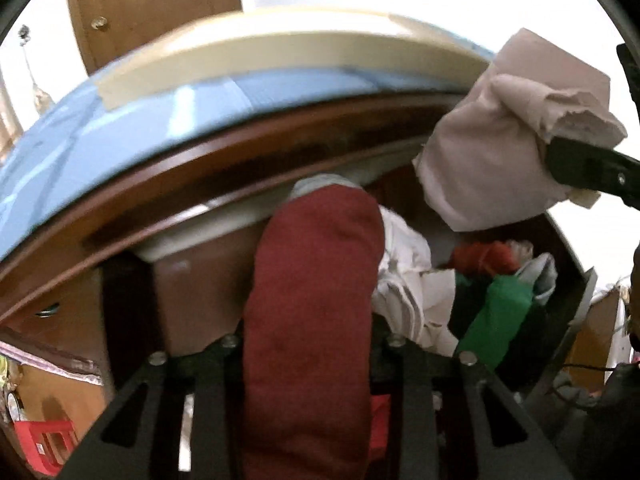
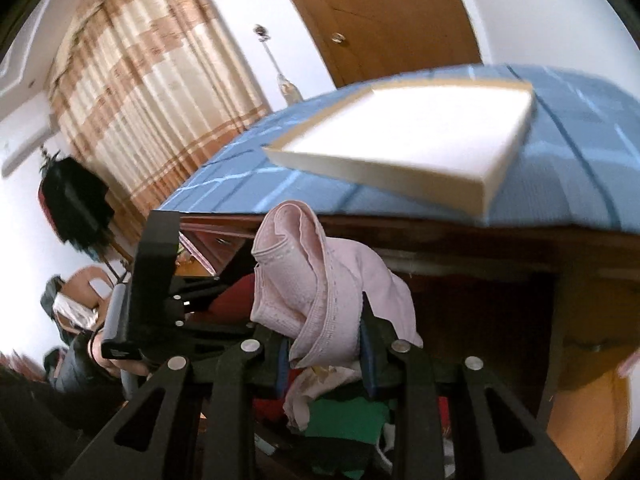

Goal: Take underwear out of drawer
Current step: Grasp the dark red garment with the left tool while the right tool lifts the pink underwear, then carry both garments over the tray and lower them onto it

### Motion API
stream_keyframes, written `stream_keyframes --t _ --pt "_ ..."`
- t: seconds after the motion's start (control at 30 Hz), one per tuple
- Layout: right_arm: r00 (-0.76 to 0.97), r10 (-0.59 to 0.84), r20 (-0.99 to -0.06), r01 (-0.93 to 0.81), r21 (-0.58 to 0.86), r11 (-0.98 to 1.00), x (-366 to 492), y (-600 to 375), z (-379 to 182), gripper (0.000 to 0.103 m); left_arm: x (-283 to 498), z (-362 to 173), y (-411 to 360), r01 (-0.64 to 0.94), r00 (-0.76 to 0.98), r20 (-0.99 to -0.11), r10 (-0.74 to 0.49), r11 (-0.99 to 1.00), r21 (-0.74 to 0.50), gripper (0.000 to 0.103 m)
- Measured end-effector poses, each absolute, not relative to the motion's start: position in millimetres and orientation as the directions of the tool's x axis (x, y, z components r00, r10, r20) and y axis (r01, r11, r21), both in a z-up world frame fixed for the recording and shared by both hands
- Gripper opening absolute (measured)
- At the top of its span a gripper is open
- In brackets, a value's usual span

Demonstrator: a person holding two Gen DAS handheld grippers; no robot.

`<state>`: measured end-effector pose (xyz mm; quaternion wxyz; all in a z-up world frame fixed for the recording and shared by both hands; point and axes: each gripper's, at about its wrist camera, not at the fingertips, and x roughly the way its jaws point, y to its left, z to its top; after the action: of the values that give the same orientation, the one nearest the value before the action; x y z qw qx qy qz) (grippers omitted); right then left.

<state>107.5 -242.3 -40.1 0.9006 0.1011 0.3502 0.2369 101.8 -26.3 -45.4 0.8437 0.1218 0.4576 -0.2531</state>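
Observation:
My left gripper [image 1: 308,344] is shut on a rolled dark red garment [image 1: 316,280] that sticks up between its fingers, above the open drawer [image 1: 568,240]. My right gripper [image 2: 324,344] is shut on pale pink underwear [image 2: 316,280], which hangs over its blue-padded fingers. In the left wrist view the same pink underwear [image 1: 496,148] is up at the right, with a black finger [image 1: 588,166] of the right gripper pressed on it. The left gripper's body [image 2: 156,276] shows at the left of the right wrist view, with the red garment [image 2: 236,300] beside it.
The drawer holds a jumble of clothes: white [image 1: 404,280], green [image 1: 496,312] and orange-red [image 1: 484,256]. Above it a table top carries a blue checked cloth [image 2: 240,176] and a beige foam slab [image 2: 400,128]. A wooden door [image 2: 380,12] and curtains [image 2: 152,72] are behind.

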Motion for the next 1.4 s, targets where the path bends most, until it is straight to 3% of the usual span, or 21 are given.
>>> stream_keyframes --t 0.37,0.6,0.97,1.27,1.4 --pt "0.718 0.51 -0.475 -0.507 0.145 0.849 110 -213 51 0.03 91 60 5 0.537 0.588 -0.713 -0.382 0.843 -0.008 0.032" --pt "0.824 0.387 -0.415 -0.453 -0.07 0.889 162 -206 92 0.03 140 116 8 0.49 0.692 -0.626 -0.36 0.871 0.041 0.032" --pt "0.872 0.172 -0.458 -0.362 -0.367 0.857 296 -204 80 0.03 273 117 -20 0.404 0.702 -0.638 -0.315 0.915 -0.007 0.032" --pt "0.84 0.168 -0.516 -0.47 -0.536 0.702 357 -199 40 0.03 369 82 -46 0.412 0.574 -0.74 -0.35 0.905 -0.108 0.032" --pt "0.832 0.177 -0.526 -0.503 -0.58 0.641 374 -197 26 0.03 394 66 -57 0.414 0.546 -0.776 -0.316 0.907 -0.078 0.032"
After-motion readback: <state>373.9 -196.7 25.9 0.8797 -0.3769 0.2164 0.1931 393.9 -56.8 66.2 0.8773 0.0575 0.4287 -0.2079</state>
